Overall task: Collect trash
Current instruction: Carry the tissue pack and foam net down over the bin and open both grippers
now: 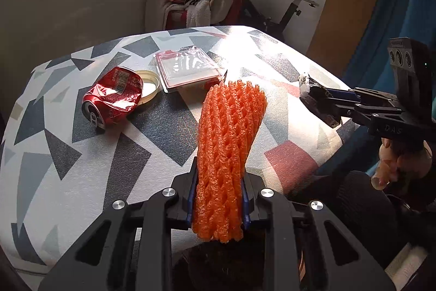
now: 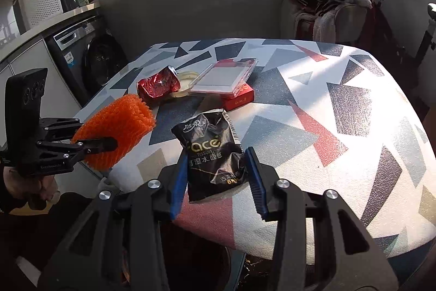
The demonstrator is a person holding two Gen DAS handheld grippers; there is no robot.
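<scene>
My left gripper is shut on an orange foam net sleeve, which stands up between its blue pads above the near table edge. The right wrist view shows the same left gripper and net at the left, off the table's side. My right gripper is shut on a black tissue packet, lifted over the near edge. From the left wrist, that right gripper and packet show at the right. A crushed red can lies on the table.
The patterned table also holds a pale round lid beside the can and a clear plastic case lying on a red box. A dark round container sits below the near edge. A chair with clothes and an exercise bike stand behind.
</scene>
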